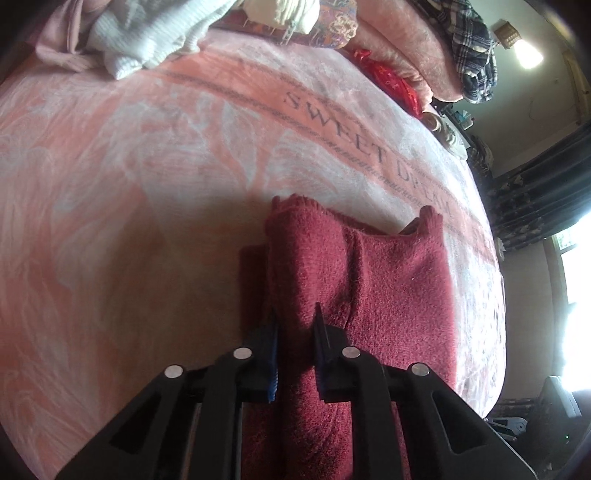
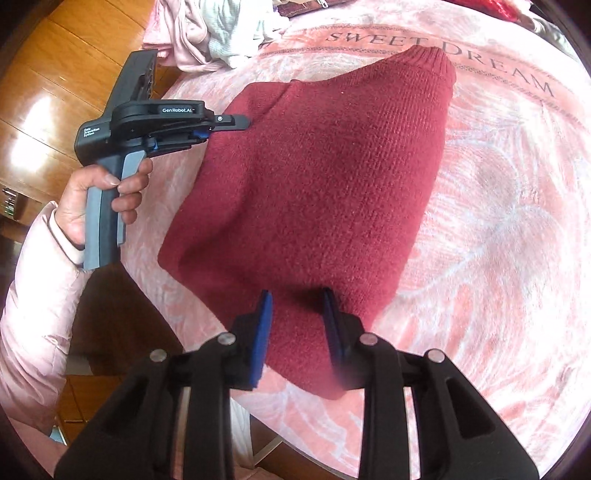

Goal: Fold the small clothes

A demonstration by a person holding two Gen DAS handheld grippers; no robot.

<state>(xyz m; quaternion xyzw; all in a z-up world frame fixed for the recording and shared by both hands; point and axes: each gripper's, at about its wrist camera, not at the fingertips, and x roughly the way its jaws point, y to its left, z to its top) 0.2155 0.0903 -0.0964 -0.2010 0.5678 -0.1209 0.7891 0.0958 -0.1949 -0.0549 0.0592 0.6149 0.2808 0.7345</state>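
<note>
A maroon knit sweater point(image 1: 388, 288) point(image 2: 332, 166) lies folded on the pink blanket, its ribbed end toward the "SWEET DREAM" lettering. My left gripper point(image 1: 295, 312) point(image 2: 229, 127) is shut on a raised fold at the sweater's left edge; in the left wrist view the knit fills the gap between its blue pads. My right gripper point(image 2: 296, 293) hovers over the sweater's near corner. Its jaws stand apart, with the knit showing flat below them and not pinched. A hand point(image 2: 107, 192) in a pink sleeve point(image 2: 33, 295) holds the left gripper's handle.
The pink blanket point(image 1: 147, 166) point(image 2: 498, 221) covers the bed. A pile of white and pink clothes point(image 1: 140, 37) point(image 2: 207, 33) lies at the far edge. Red cloth point(image 1: 391, 79) and plaid cloth point(image 1: 469, 51) sit far right. Wooden floor point(image 2: 55, 92) runs beside the bed's left edge.
</note>
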